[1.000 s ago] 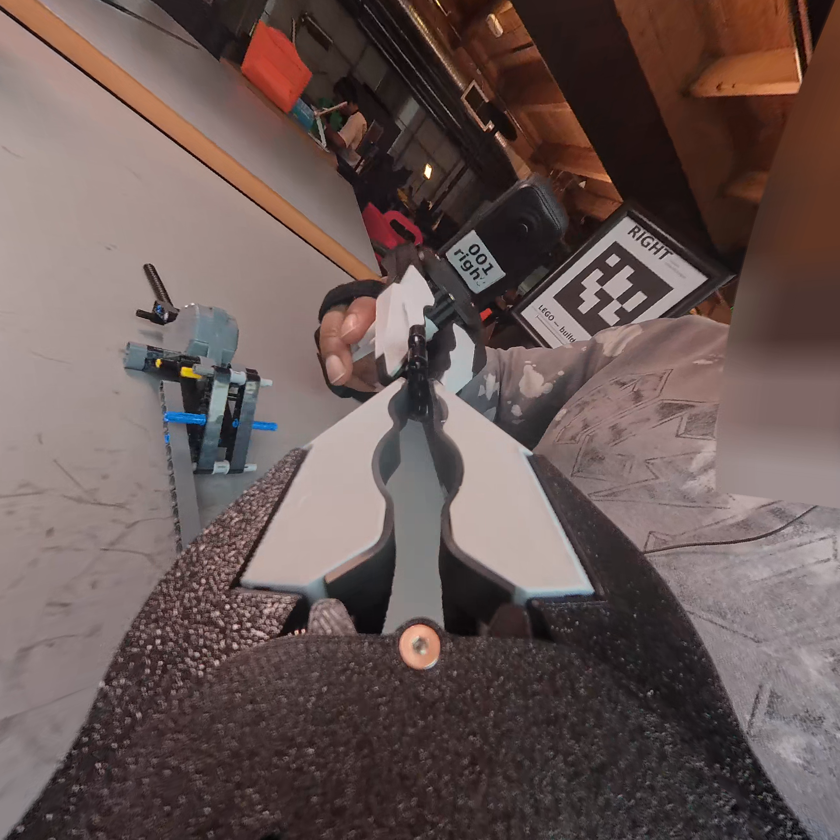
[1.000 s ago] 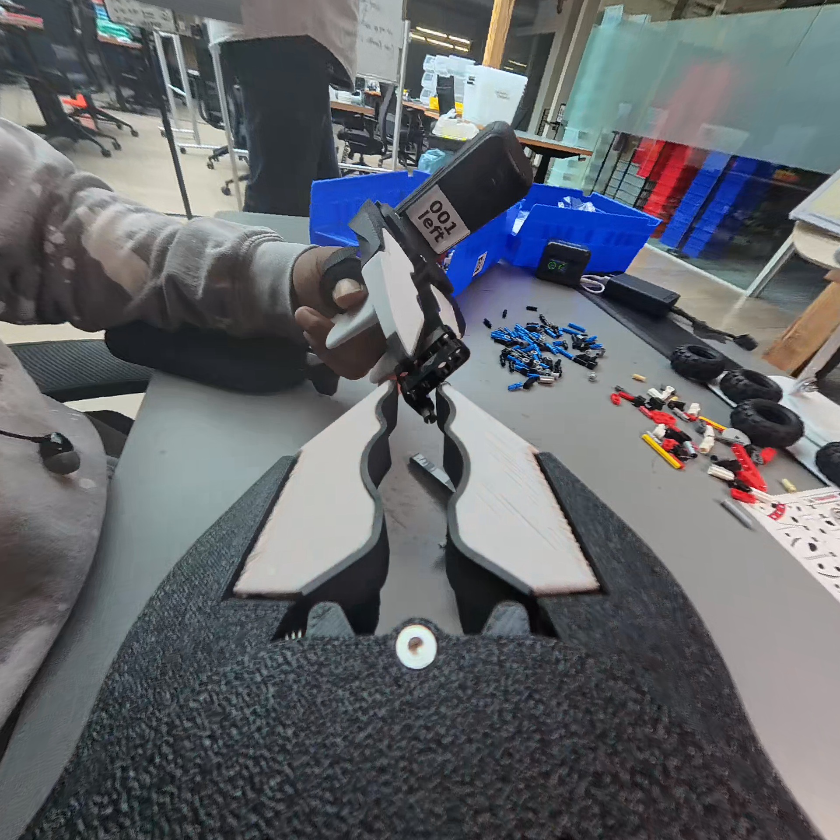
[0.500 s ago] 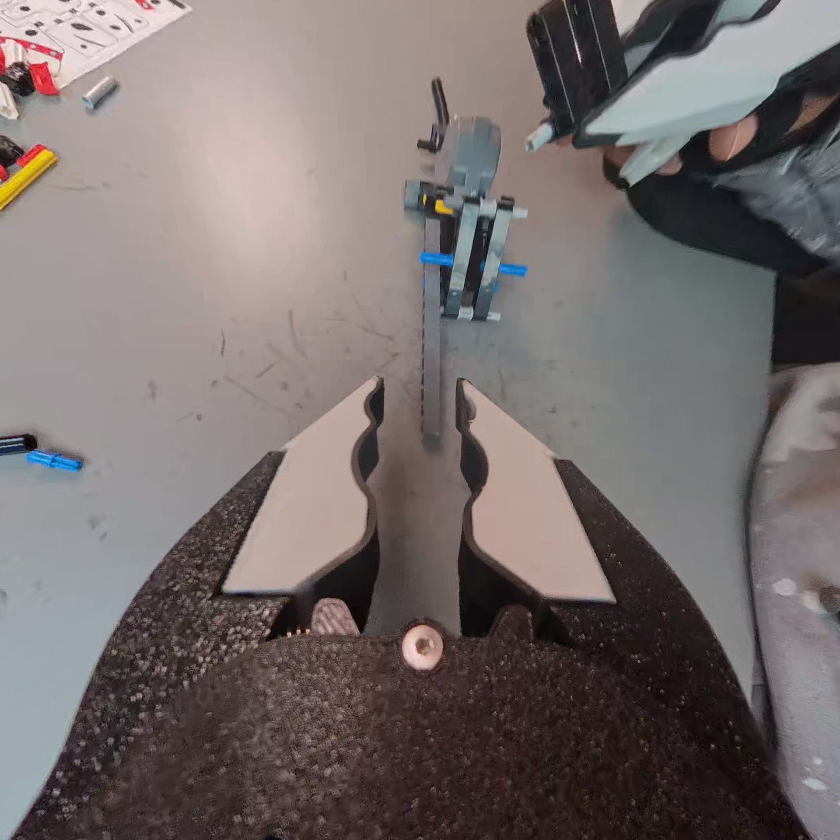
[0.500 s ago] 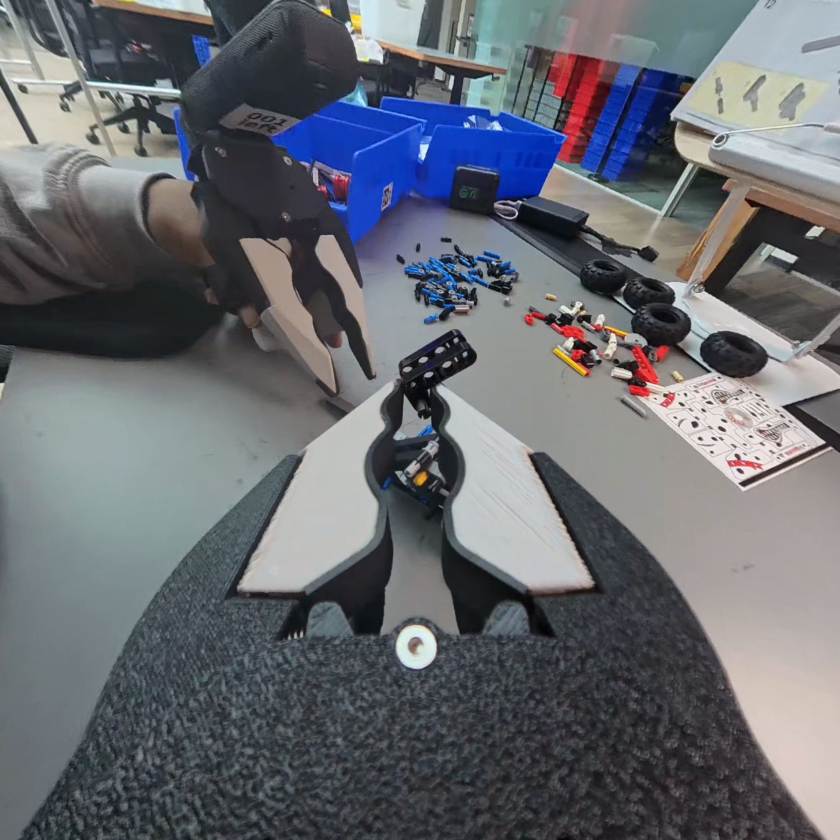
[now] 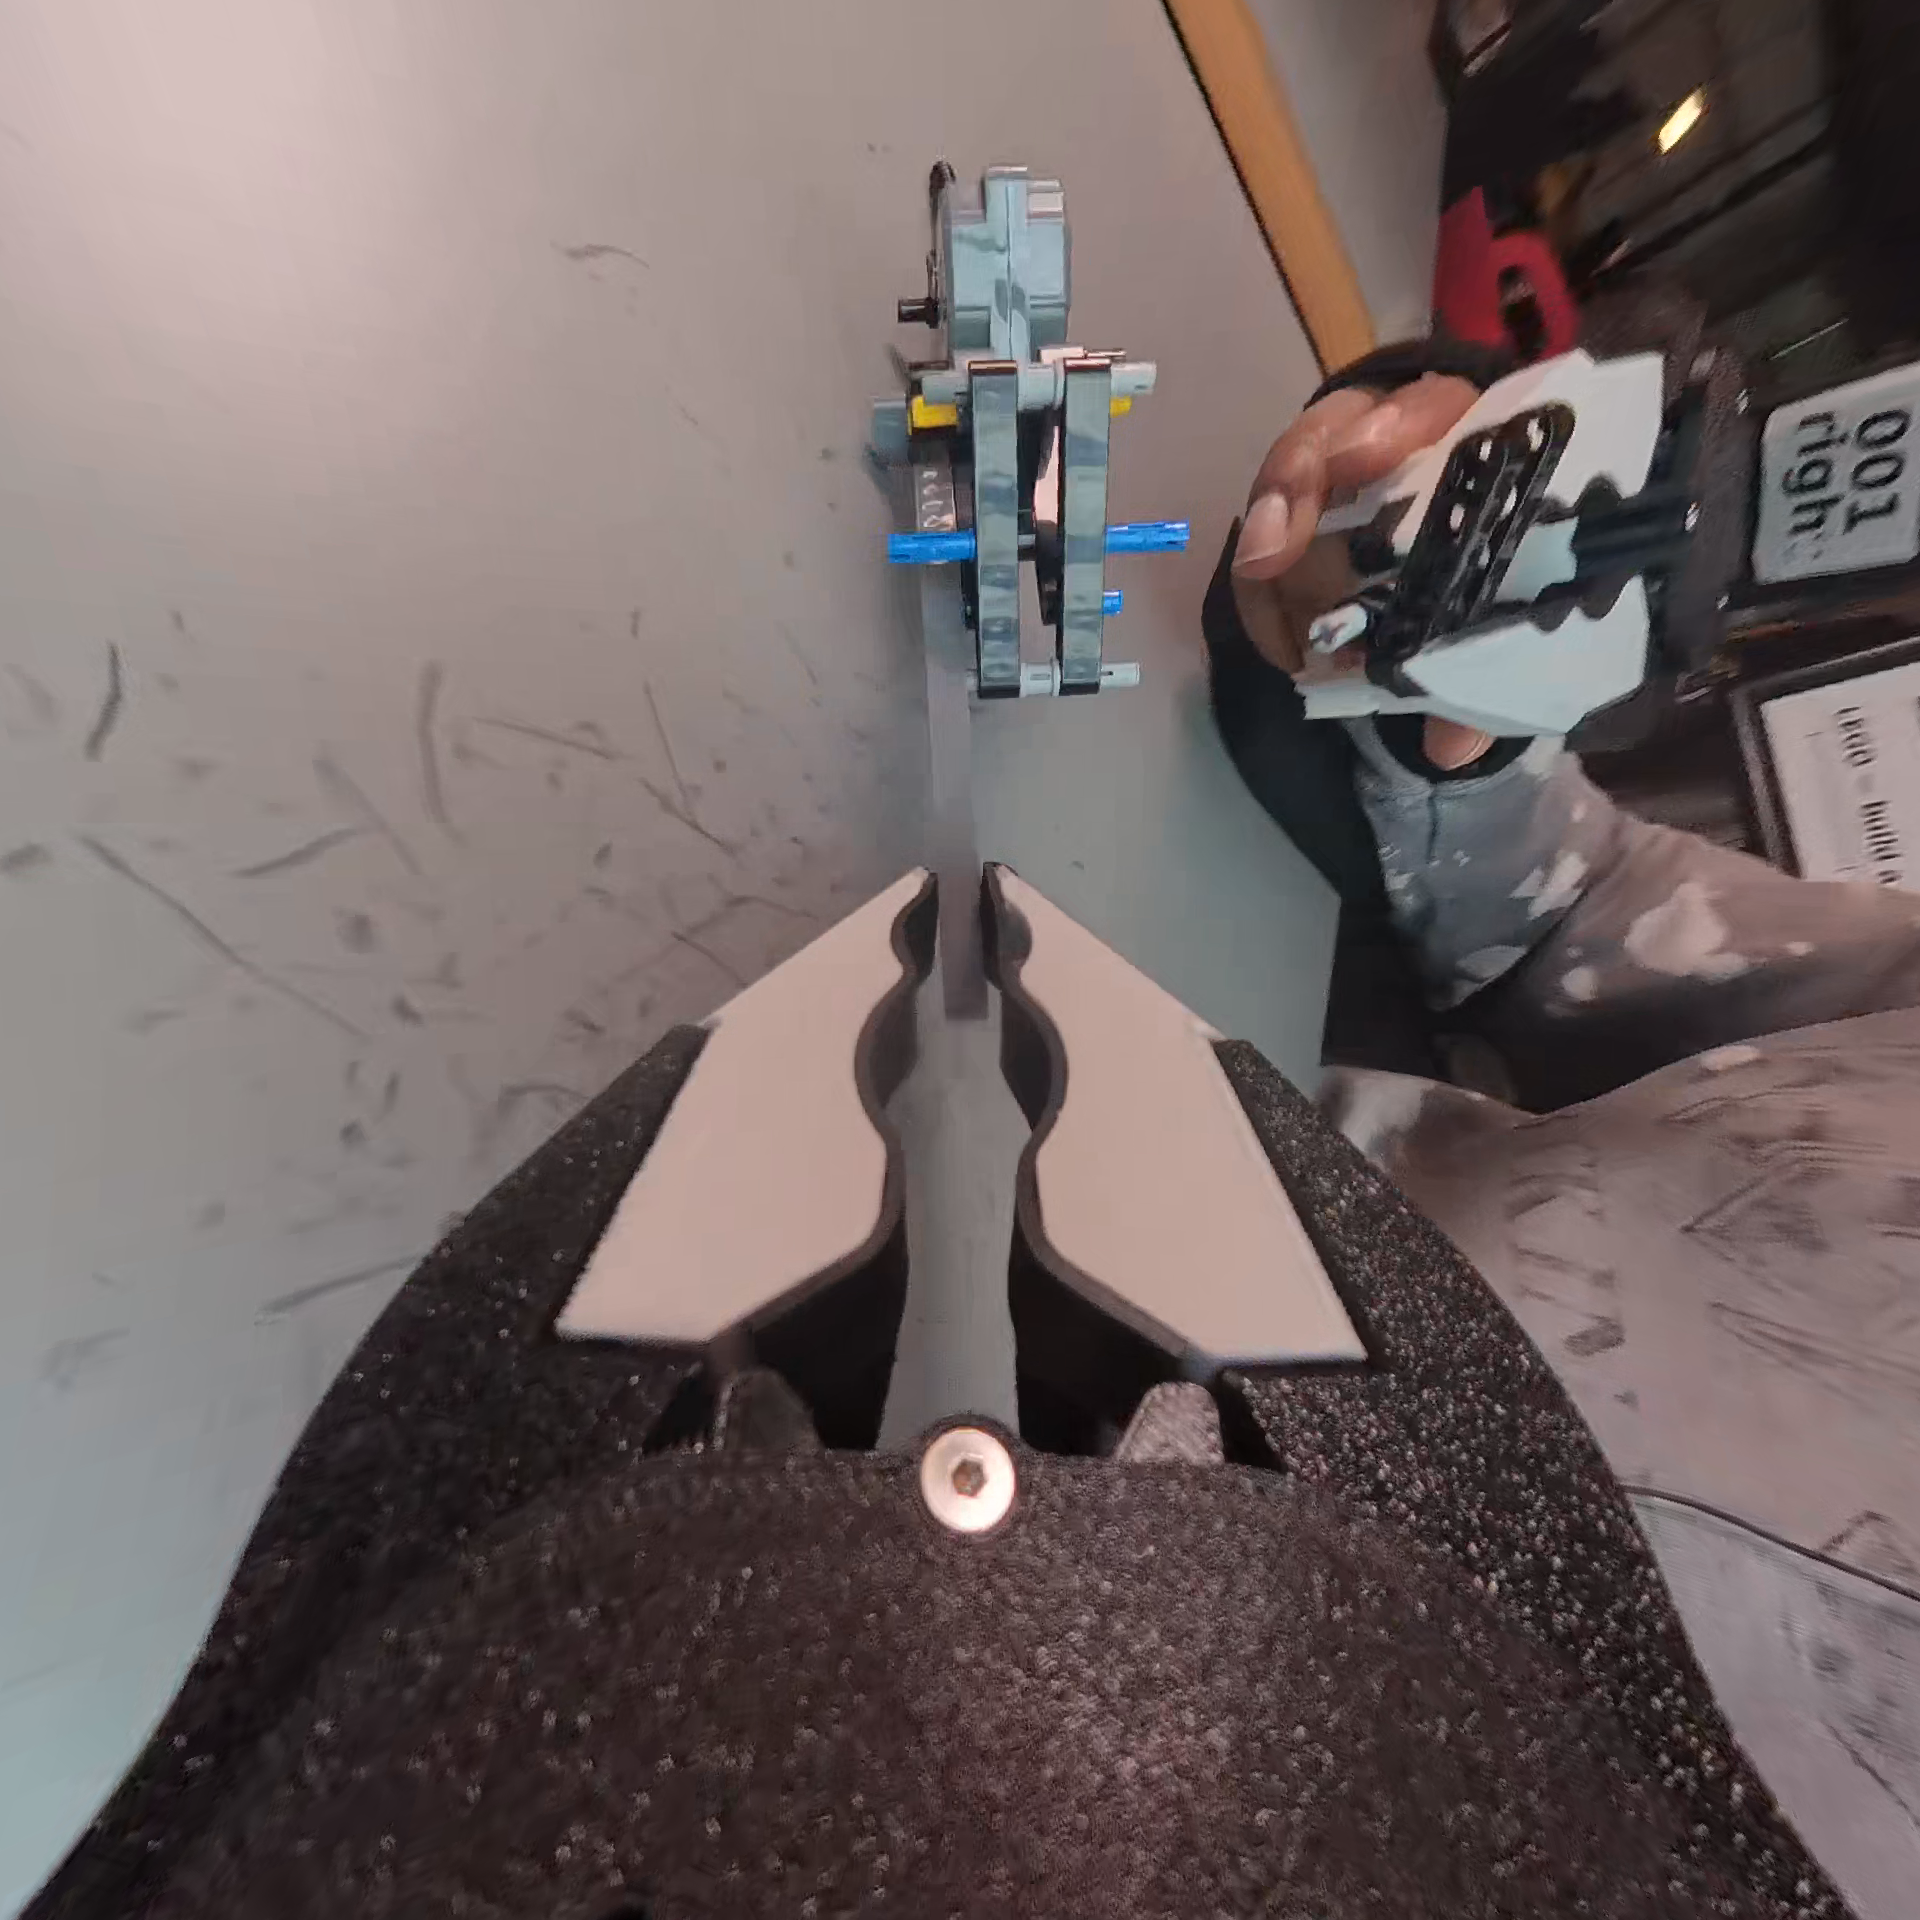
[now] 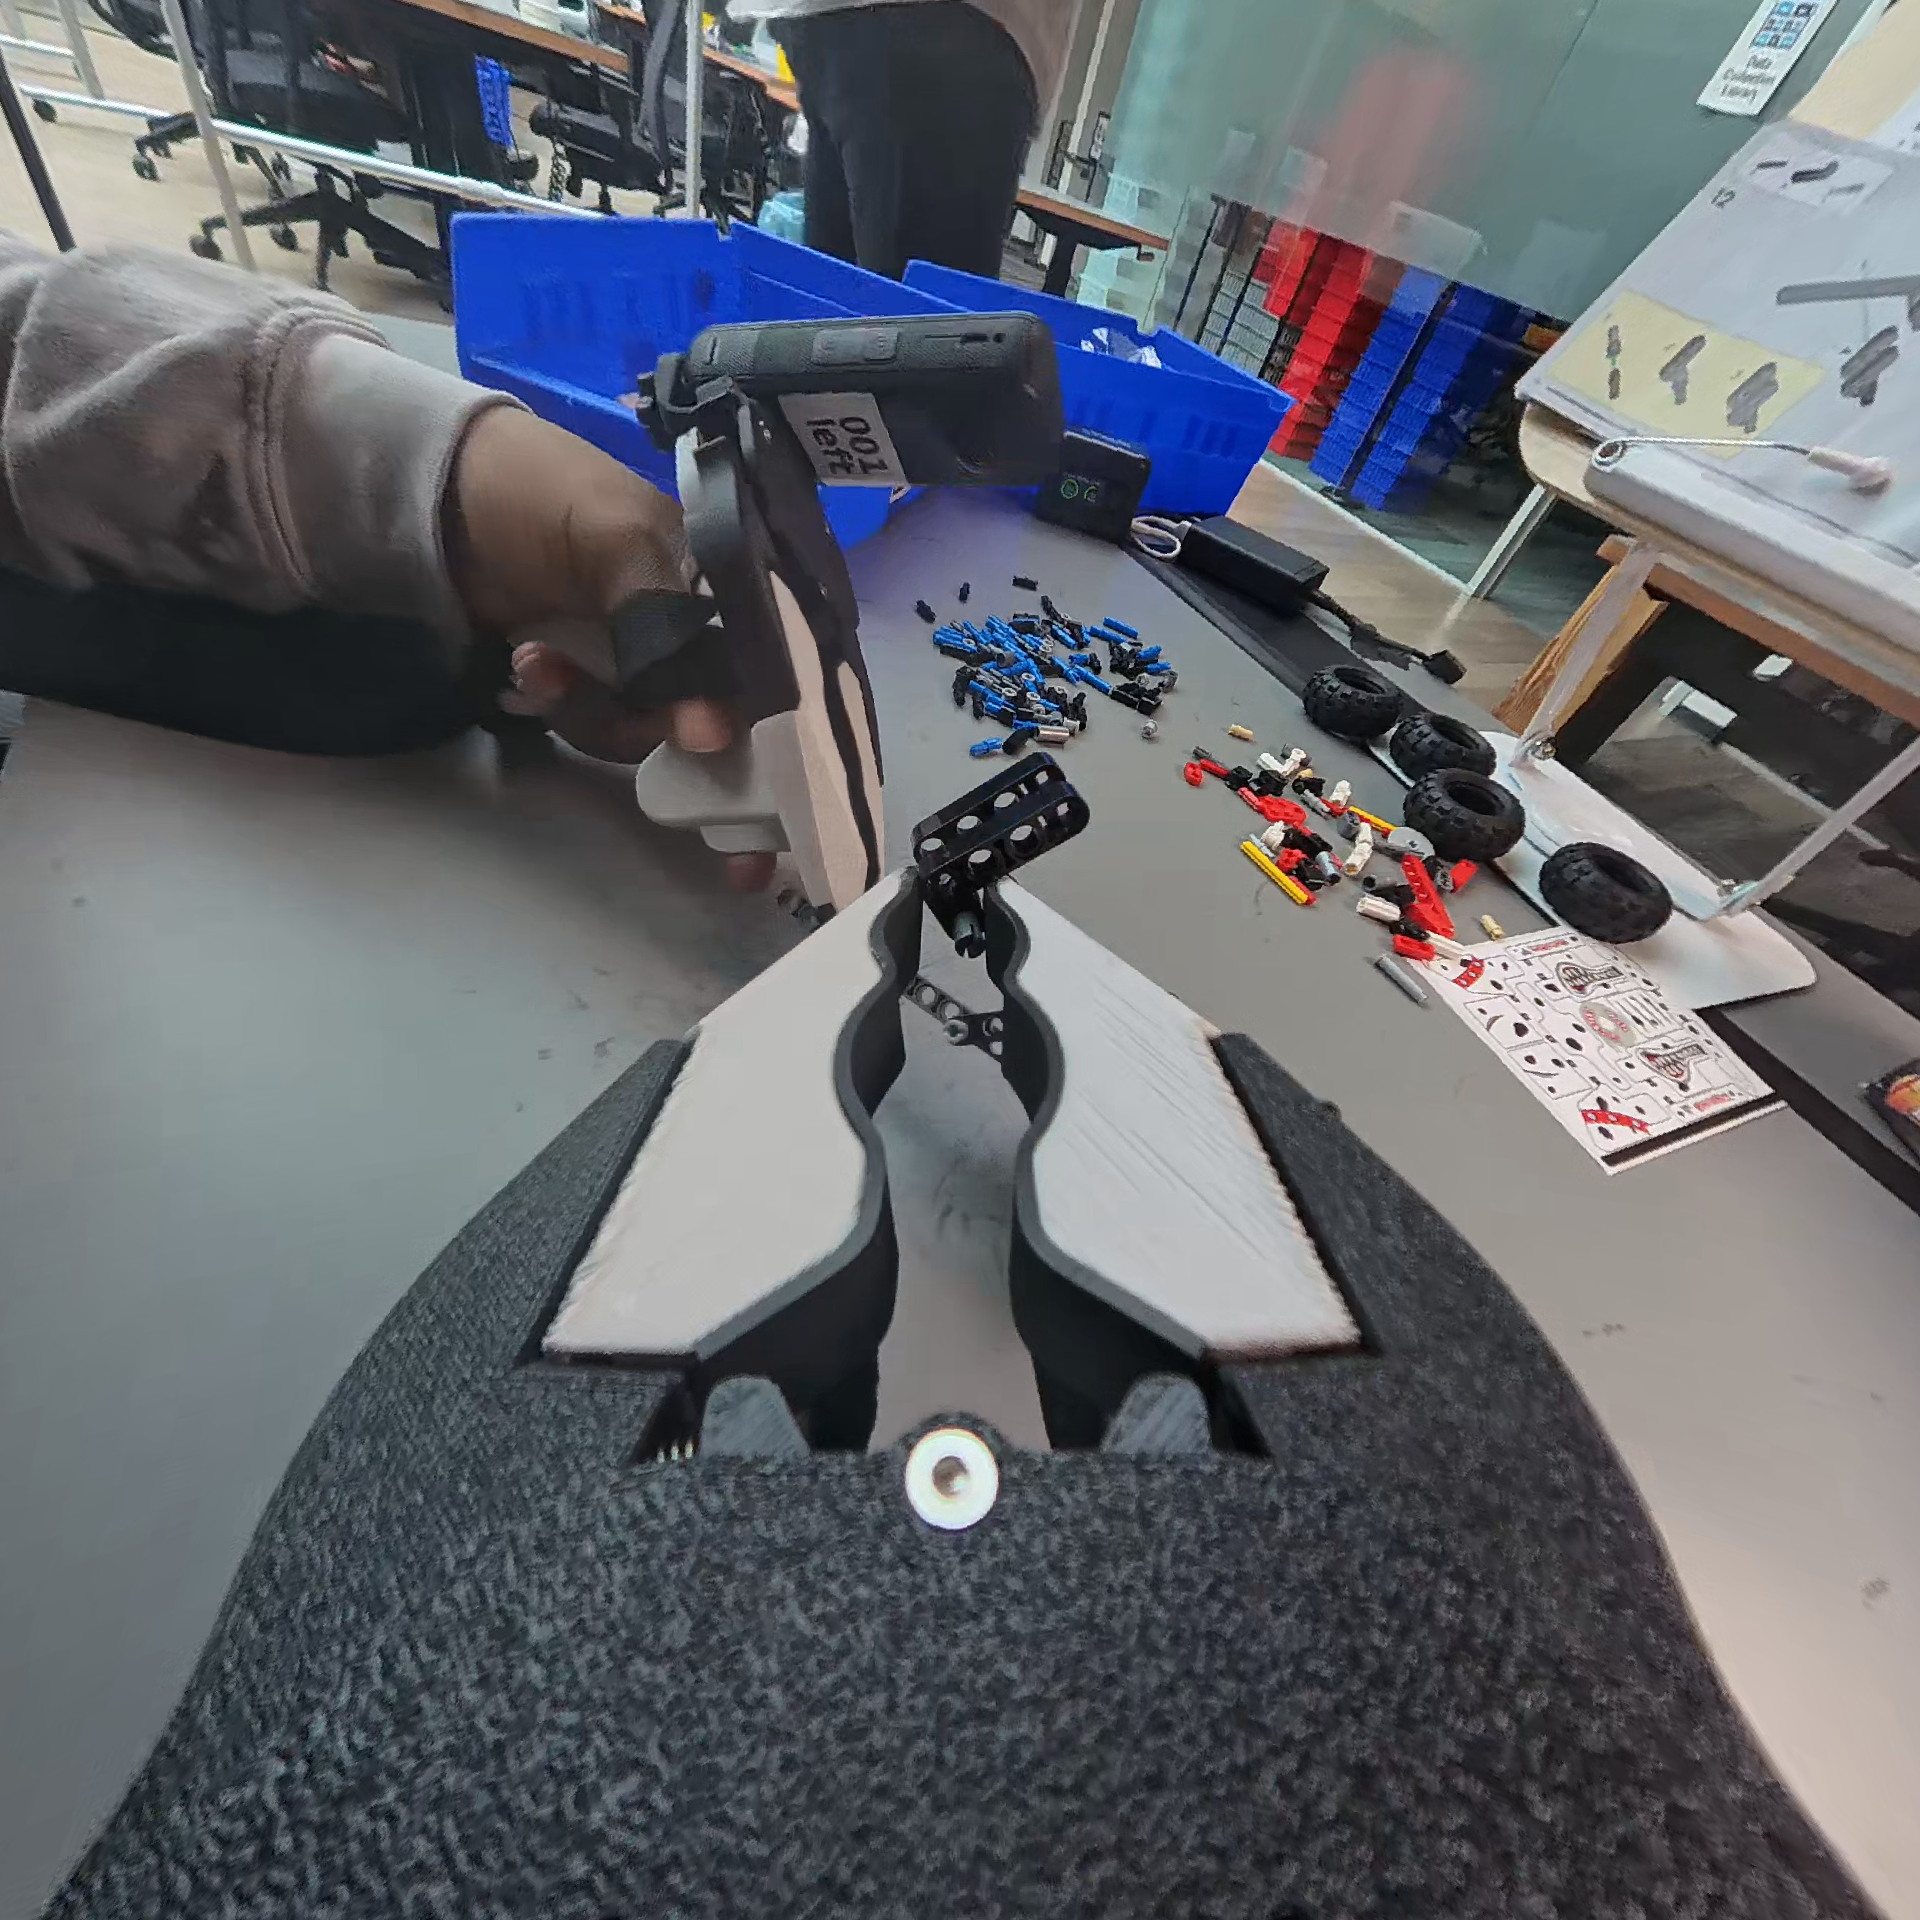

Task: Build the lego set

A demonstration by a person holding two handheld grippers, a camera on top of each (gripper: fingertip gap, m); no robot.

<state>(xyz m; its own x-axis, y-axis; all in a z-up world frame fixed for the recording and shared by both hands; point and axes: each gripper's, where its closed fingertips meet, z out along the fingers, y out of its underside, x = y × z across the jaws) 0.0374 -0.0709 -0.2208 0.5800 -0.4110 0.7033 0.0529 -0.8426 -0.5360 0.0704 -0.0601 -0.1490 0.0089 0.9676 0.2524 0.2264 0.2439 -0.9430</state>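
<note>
Pinching the grey assembly's (image 5: 1023, 499) long beam, the left gripper (image 5: 958, 883) steadies it; right gripper (image 6: 956, 904) jaws hold a black beam (image 6: 1000, 826), needing alignment next.

A white label (image 6: 854, 449) with printed characters sat on the black camera housing of the left tongs (image 6: 862, 883). A like label (image 5: 1844, 494) sat beside the right tongs (image 5: 1382, 665). A printed sticker sheet (image 6: 1590, 1039) lay on the counter (image 6: 312, 1039), and a small sign (image 6: 1766, 52) hung on the glass wall.
</note>
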